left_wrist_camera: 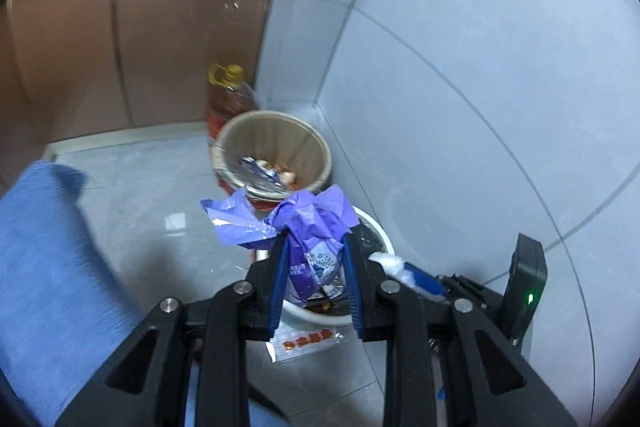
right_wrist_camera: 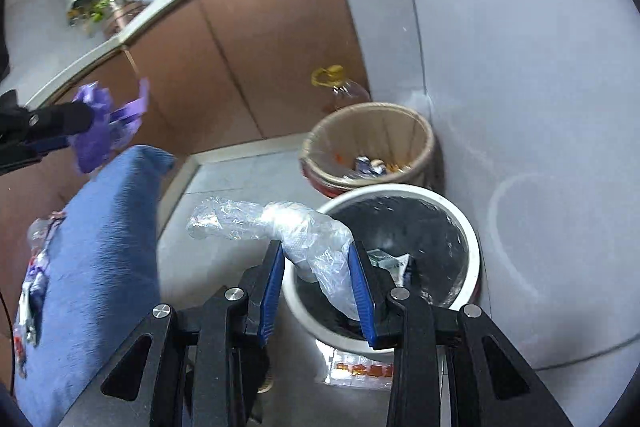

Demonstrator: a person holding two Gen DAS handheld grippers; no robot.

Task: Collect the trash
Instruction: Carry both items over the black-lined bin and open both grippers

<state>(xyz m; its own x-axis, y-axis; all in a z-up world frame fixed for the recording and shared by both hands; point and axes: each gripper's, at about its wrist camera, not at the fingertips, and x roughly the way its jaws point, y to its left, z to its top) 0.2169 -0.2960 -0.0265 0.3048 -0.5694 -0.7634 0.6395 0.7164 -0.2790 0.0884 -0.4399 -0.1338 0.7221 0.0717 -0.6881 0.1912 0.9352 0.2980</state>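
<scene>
My left gripper is shut on a crumpled purple plastic wrapper and holds it above the white bin with a black liner. It also shows at the left of the right wrist view, with the purple wrapper. My right gripper is shut on a clear crumpled plastic bag, held over the near rim of the white bin. Some trash lies inside that bin. A beige bin with trash in it stands just behind, also seen in the left wrist view.
An oil bottle with a yellow cap stands behind the beige bin in the corner. A flat sachet lies on the floor by the white bin. Brown cabinets are to the left, a grey tiled wall to the right. A blue cushion is near left.
</scene>
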